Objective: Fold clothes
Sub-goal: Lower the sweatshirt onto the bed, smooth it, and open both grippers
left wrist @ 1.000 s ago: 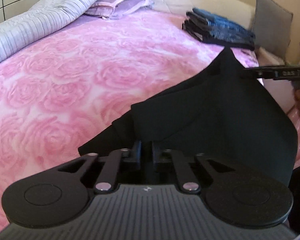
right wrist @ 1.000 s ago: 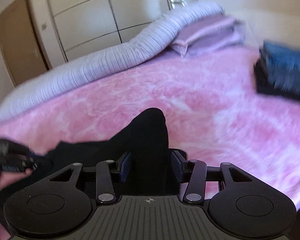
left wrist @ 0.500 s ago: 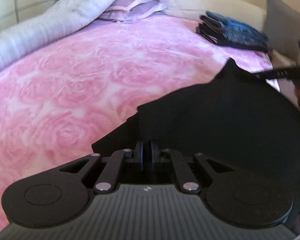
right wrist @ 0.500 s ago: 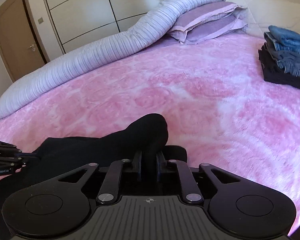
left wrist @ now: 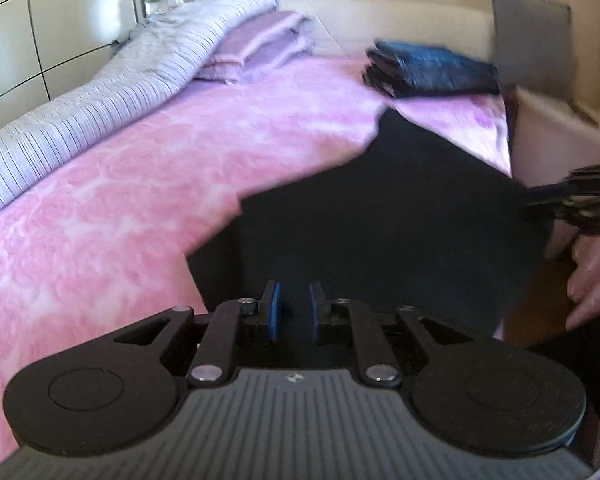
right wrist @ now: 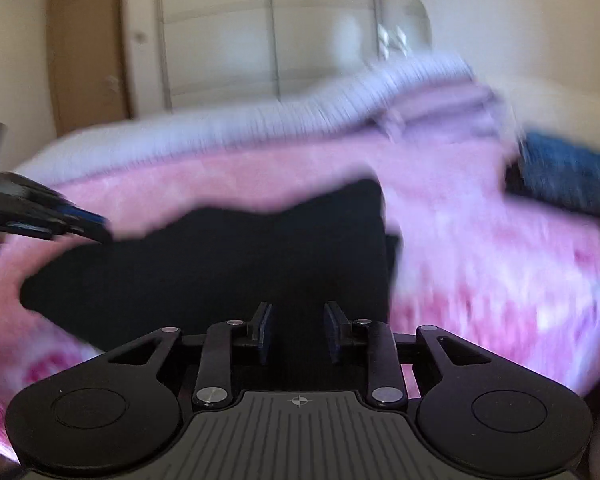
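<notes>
Now both grippers stand parted, holding nothing. Just ahead of the left gripper (left wrist: 294, 306) and the right gripper (right wrist: 298, 326), the black garment (left wrist: 400, 220) lies spread on the pink rose-patterned bedspread (left wrist: 148, 184). Folded jeans (left wrist: 432, 70) sit stacked farther up, near the lilac pillows (left wrist: 260, 46).

Pink rose bedspread (left wrist: 148, 184) carries black garment (left wrist: 400, 216), folded jeans (left wrist: 432, 68), pillows (left wrist: 260, 46).

the left hand-held gripper (left wrist: 294, 312) is matte black with blue pads (left wrist: 275, 312). silver screws dot its linkages. the right hand-held gripper (right wrist: 298, 332) looks the same.
</notes>
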`<state>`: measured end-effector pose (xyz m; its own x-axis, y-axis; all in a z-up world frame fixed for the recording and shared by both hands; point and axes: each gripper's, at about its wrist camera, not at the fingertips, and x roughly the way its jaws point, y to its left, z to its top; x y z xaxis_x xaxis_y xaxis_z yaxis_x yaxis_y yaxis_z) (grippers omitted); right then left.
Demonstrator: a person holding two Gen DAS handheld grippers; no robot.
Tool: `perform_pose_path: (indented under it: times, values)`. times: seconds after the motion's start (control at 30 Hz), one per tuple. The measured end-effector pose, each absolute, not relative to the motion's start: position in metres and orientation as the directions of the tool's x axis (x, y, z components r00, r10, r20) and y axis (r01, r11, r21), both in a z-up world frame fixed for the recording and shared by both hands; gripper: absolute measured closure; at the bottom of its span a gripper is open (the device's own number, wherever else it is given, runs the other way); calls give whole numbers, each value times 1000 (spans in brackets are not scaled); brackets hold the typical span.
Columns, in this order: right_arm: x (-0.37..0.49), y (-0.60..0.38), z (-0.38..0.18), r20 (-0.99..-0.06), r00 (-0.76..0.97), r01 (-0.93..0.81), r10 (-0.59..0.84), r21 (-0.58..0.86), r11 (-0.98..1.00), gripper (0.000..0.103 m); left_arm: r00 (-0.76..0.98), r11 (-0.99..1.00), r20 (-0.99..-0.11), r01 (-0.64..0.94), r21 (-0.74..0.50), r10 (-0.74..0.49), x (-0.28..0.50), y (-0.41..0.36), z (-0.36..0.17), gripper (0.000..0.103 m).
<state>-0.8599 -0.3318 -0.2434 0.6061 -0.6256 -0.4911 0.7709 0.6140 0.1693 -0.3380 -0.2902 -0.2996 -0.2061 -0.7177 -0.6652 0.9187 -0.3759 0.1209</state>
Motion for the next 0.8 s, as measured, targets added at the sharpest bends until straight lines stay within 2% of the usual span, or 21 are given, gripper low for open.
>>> perform_pose_path:
  times: [0.1,0.53,0.63,0.8]
  values:
    - [-867,-323,-271,-504,604,782,-617,222,583,74,-164,-372,-673,912,176,-722,-347,-278,-317,90]
    - [-869,-294,-244,-466,555,829,-689,234,508,70,-119,-326,-615,915,236,-780,-357,-231,-315,92]
    - [-858,-317,-218,-429,568,816,-702,184,548,70,-129,-327,-589,913,243,-798,-364,-241,-294,91]
    - [-804,-401,-189,-455,571,782,-684,47,621,70,-160,-371,-572,887,274,-805,-384,-276,-286,91]
